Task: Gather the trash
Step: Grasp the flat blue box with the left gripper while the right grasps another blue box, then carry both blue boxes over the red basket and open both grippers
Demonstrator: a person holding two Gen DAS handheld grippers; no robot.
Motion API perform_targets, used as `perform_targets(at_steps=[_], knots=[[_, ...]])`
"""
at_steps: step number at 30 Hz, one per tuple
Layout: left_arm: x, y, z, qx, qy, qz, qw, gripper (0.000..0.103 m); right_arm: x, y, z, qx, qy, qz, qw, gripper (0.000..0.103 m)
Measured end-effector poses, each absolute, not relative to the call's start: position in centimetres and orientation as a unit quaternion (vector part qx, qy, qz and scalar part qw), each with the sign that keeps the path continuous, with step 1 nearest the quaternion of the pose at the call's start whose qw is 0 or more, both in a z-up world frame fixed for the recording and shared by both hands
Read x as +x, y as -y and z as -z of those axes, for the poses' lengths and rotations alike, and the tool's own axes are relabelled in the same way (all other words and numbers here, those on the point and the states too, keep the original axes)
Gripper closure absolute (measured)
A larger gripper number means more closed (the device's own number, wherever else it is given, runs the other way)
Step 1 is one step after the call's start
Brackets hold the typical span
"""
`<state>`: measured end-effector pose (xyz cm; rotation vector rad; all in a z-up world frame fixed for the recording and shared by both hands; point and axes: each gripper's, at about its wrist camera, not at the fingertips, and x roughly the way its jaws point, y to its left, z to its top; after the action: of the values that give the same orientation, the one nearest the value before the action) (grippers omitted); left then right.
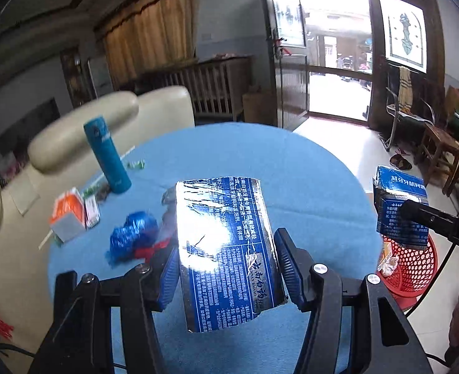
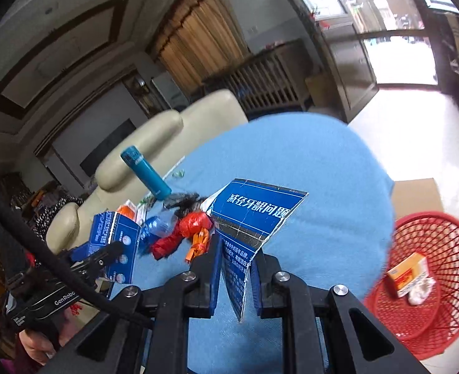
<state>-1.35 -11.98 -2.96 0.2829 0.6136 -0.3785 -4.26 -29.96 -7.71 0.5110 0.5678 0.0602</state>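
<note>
Blue printed carton piece [image 1: 226,249], red mesh basket [image 2: 432,268], teal flask [image 1: 107,155], seemingly blue tablecloth [image 1: 291,168]

The torn blue carton piece [image 1: 226,249] hides the tablecloth [image 1: 291,168] behind it, and glare washes out its middle print. The red basket [image 1: 413,268] is half covered by the far box piece [image 1: 400,205] — its right side is cut by the right gripper's arm. The small green bits [image 1: 136,164] beside the teal bottle [image 1: 106,154] are too small to tell
</note>
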Motion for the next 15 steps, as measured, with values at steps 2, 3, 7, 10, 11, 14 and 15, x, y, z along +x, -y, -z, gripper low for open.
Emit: perform_targets(at_steps=[2,3,7,10,11,14,15], knots=[[-2.4,12.9,2.2,0.153,-0.285,0.19,0.927,0.044,-5.6,30.3,6.9,0.246,-0.262,-0.022,0.933,0.085],[-3.0,13.4,1.9,0.161,-0.279,0.192,0.927,0.044,-6.4,30.6,6.6,0.246,-0.254,-0.02,0.935,0.085],[-4.8,15.2,0.9,0.183,-0.26,0.203,0.926,0.044,-8.5,31.4,5.4,0.243,-0.231,-0.009,0.942,0.085],[-5.8,16.5,0.4,0.198,-0.245,0.212,0.925,0.044,-9.9,32.1,4.8,0.244,-0.215,-0.002,0.946,0.085],[-6.2,17.0,0.2,0.203,-0.241,0.216,0.924,0.044,-10.4,32.3,4.6,0.242,-0.211,0.002,0.947,0.085],[-6.7,18.5,0.1,0.218,-0.233,0.227,0.92,0.044,-11.5,33.1,4.1,0.24,-0.198,0.014,0.95,0.085],[-6.8,19.1,0.1,0.223,-0.231,0.231,0.919,0.044,-11.8,33.6,4.1,0.242,-0.195,0.017,0.95,0.085]])
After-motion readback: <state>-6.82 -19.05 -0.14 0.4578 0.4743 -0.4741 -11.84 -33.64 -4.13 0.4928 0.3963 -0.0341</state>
